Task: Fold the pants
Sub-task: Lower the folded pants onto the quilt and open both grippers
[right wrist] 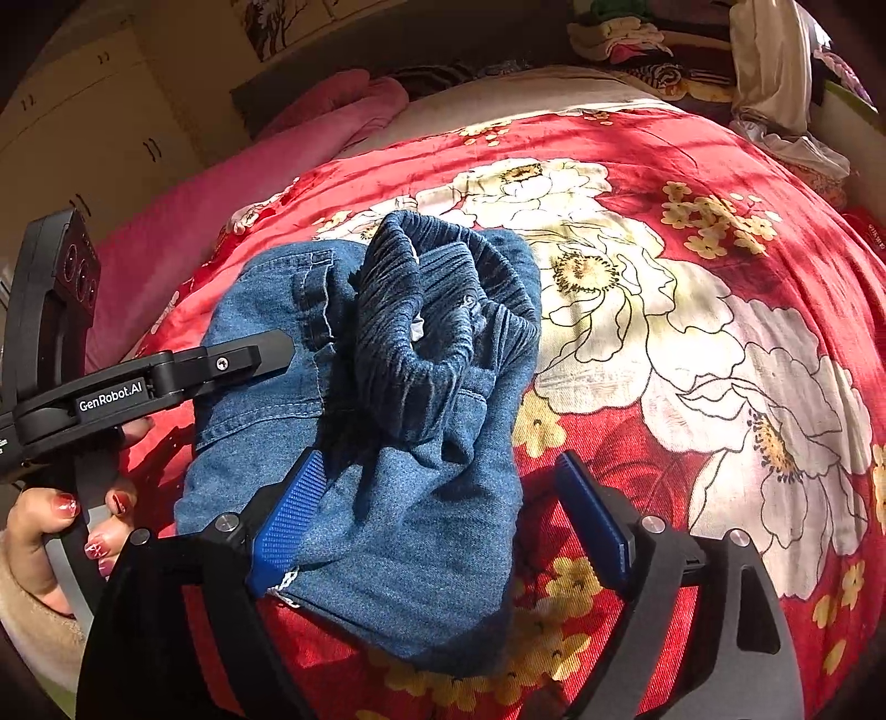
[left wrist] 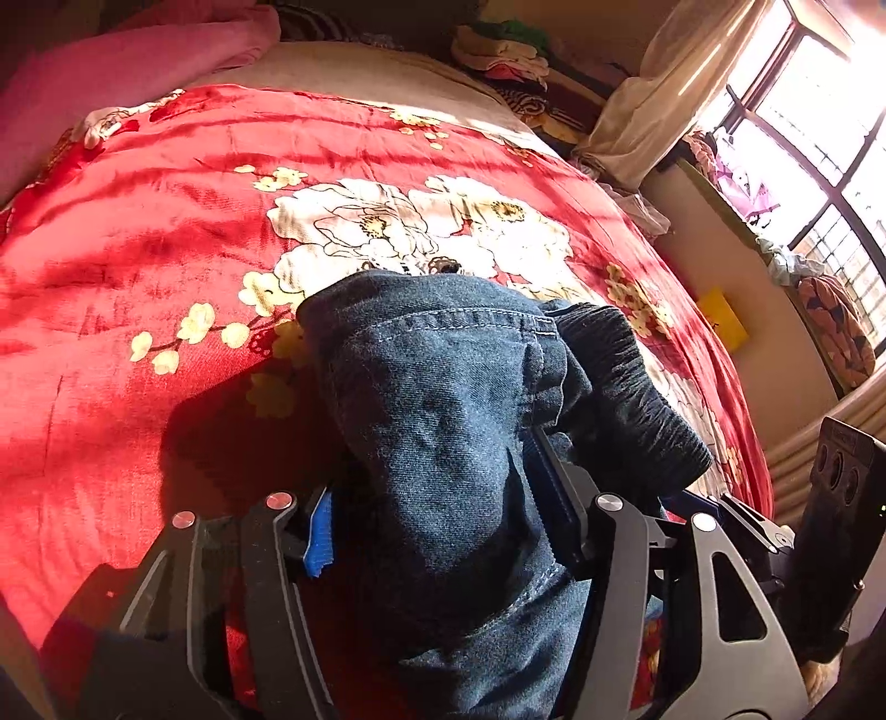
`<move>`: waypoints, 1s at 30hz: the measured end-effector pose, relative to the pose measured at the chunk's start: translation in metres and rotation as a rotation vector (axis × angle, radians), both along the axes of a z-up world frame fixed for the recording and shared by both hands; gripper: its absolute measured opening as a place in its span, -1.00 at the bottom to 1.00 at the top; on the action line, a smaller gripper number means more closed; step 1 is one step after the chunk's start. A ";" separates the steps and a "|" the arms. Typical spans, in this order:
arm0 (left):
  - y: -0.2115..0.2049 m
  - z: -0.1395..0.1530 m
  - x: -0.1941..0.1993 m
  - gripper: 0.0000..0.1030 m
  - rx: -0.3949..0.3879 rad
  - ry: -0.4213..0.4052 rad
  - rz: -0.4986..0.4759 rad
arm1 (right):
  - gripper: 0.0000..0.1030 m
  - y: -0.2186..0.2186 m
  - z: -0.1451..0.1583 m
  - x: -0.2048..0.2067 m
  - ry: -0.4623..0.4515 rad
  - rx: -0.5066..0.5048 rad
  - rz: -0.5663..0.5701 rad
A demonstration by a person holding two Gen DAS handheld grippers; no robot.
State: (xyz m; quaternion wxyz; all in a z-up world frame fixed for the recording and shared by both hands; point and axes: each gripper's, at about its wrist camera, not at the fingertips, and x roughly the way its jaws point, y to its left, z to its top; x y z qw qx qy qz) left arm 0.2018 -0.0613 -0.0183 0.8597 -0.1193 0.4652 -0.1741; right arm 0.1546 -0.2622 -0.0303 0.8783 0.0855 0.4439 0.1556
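Note:
The blue denim pants (left wrist: 443, 376) lie in a folded bundle on the red flowered bedspread (left wrist: 166, 249), their ribbed elastic waistband (right wrist: 443, 310) bunched on top. My left gripper (left wrist: 432, 471) straddles the near end of the bundle with its jaws apart; the right pad touches the cloth, and the left pad stands off it. My right gripper (right wrist: 437, 459) is open wide over the pants (right wrist: 387, 531), with the left pad against the denim and the right pad over bare bedspread (right wrist: 720, 166). The left gripper (right wrist: 243, 354) reaches in from the left, held by a hand (right wrist: 50, 531).
A pink blanket (left wrist: 111, 72) lies at the bed's far left. Piled clothes (left wrist: 504, 50) sit beyond the bed, with a curtain (left wrist: 664, 88) and a bright window (left wrist: 819, 127) at right. A yellow object (left wrist: 722, 321) lies beside the bed. Cupboards (right wrist: 83, 122) stand at the far left.

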 end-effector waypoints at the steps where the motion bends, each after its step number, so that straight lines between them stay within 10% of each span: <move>1: 0.001 0.001 0.000 0.09 -0.003 0.000 0.005 | 0.64 0.000 0.000 -0.001 -0.001 0.001 0.002; 30: 0.012 0.039 -0.028 0.81 0.014 -0.041 0.047 | 0.88 0.010 0.040 -0.034 -0.088 -0.036 0.016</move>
